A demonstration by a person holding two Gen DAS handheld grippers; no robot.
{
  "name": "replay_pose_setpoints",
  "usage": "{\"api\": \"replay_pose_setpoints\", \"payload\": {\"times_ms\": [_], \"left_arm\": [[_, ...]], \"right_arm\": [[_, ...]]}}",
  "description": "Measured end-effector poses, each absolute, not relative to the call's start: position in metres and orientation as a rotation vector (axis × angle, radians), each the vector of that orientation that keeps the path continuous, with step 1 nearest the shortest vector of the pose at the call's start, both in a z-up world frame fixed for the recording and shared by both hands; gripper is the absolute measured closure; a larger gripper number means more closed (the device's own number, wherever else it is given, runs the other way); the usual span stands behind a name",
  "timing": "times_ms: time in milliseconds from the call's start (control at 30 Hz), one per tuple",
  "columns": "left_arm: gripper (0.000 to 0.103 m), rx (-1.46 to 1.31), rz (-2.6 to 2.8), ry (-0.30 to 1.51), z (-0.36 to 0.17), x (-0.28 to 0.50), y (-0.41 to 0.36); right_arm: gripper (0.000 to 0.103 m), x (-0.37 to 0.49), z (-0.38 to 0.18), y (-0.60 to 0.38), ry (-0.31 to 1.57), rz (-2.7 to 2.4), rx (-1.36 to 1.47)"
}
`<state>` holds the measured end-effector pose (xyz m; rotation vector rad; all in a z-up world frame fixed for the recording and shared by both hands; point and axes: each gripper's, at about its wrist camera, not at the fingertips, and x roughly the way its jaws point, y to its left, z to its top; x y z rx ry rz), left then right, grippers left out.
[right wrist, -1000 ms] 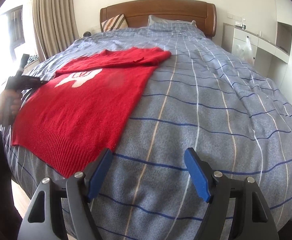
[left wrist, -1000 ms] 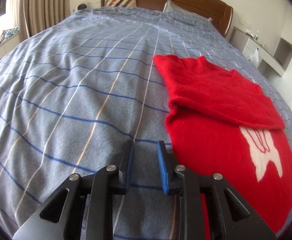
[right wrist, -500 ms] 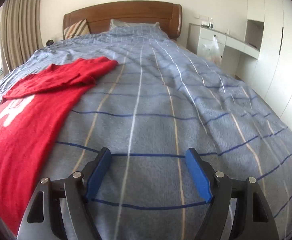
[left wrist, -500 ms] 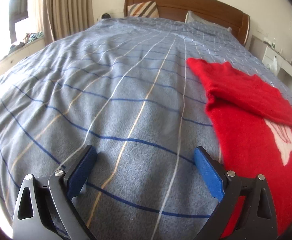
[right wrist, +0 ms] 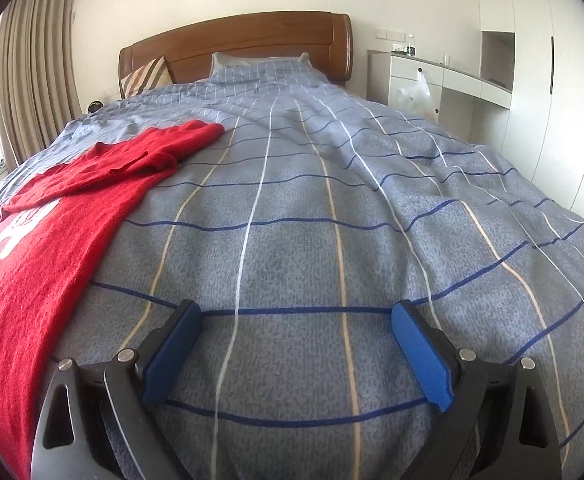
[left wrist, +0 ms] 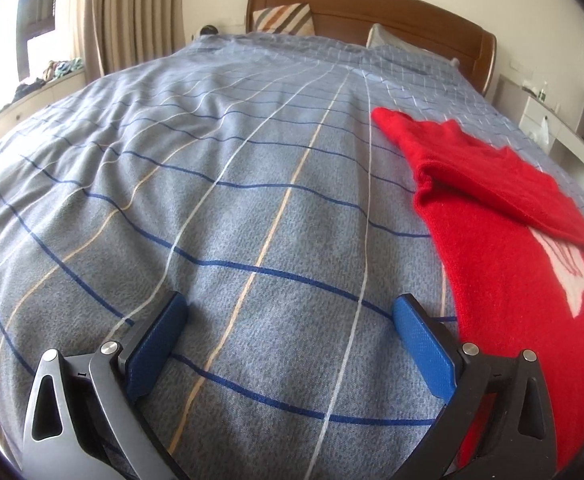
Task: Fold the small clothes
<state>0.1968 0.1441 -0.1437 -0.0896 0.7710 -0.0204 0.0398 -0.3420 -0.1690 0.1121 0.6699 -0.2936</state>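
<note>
A red knit sweater (left wrist: 504,264) with a white motif lies flat on the blue checked bedcover (left wrist: 231,200), its sleeves folded across the chest. In the left wrist view it lies to the right of my left gripper (left wrist: 292,314), which is open and empty just above the cover. In the right wrist view the sweater (right wrist: 43,248) lies to the left of my right gripper (right wrist: 298,318), which is open and empty over bare bedcover (right wrist: 332,208).
A wooden headboard (right wrist: 251,44) and pillows (right wrist: 259,68) are at the far end of the bed. Curtains (left wrist: 131,20) and a window ledge stand on the left. A white desk (right wrist: 452,80) and wardrobe stand on the right.
My left gripper has opened from nearly shut and moved left, away from the sweater. My right gripper has moved right, off the sweater's hem, and stays open.
</note>
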Motion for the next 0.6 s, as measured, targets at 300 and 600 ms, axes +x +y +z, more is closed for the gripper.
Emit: {"api": "replay_pose_setpoints", "payload": {"times_ms": [300, 600], "left_arm": [[0.000, -0.092, -0.023, 0.773, -0.1448, 0.1968, 0.1432], [0.000, -0.091, -0.022, 0.773, -0.1455, 0.1966, 0.1424]], "right_arm": [[0.008, 0.0401, -0.1691, -0.3424, 0.669, -0.293, 0.112], [0.008, 0.0402, -0.1693, -0.3423, 0.669, -0.294, 0.111]]}}
